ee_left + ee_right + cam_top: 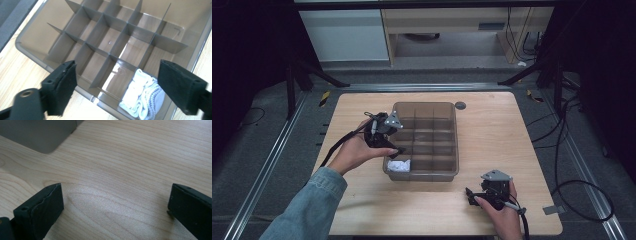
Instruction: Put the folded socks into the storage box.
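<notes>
A translucent grey box (456,142) split into several compartments stands mid-table. A crumpled white cloth (399,165) lies in its near-left corner compartment. My left gripper (393,146) hovers over the box's left side, just above that corner. In the left gripper view its jaws (117,87) stand wide open with nothing between them, looking down on the white cloth (142,97) and the box's dividers (37,37). My right gripper (469,195) rests low at the table's front right. It is open (115,212) over bare wood, and a corner of the box (37,135) shows ahead.
The wooden table (492,120) has a small grey round cap (460,105) behind the box. Black stand legs and cables (572,190) lie on the floor around it. A small grey plate (553,209) sits by the table's front-right corner.
</notes>
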The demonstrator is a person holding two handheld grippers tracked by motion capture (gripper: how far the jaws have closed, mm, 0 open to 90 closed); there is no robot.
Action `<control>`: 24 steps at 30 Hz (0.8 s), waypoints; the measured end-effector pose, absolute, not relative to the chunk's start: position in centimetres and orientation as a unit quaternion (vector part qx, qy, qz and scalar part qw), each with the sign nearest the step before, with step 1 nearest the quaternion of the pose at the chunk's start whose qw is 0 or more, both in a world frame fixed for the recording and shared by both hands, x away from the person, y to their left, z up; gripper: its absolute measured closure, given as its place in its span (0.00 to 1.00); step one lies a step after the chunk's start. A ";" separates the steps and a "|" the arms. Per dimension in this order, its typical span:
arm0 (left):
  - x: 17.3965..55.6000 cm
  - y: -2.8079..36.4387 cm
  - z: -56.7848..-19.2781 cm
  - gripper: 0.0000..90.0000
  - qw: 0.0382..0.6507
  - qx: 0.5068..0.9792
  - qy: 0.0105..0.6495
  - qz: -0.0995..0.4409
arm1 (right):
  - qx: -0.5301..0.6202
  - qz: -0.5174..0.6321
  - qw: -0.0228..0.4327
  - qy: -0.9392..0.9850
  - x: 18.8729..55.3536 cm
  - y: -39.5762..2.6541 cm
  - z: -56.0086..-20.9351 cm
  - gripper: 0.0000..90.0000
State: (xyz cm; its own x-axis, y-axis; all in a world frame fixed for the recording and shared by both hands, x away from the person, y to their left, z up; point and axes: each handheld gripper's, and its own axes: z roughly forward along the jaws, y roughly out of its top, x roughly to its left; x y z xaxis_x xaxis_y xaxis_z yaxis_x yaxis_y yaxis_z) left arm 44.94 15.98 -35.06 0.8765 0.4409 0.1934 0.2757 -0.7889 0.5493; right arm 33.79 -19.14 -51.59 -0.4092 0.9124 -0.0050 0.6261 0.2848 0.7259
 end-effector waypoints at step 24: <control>43.8 24.9 -35.7 0.07 0.318 0.898 0.260 0.159 | 0.498 0.330 0.217 0.772 33.8 -19.1 -51.6 0.00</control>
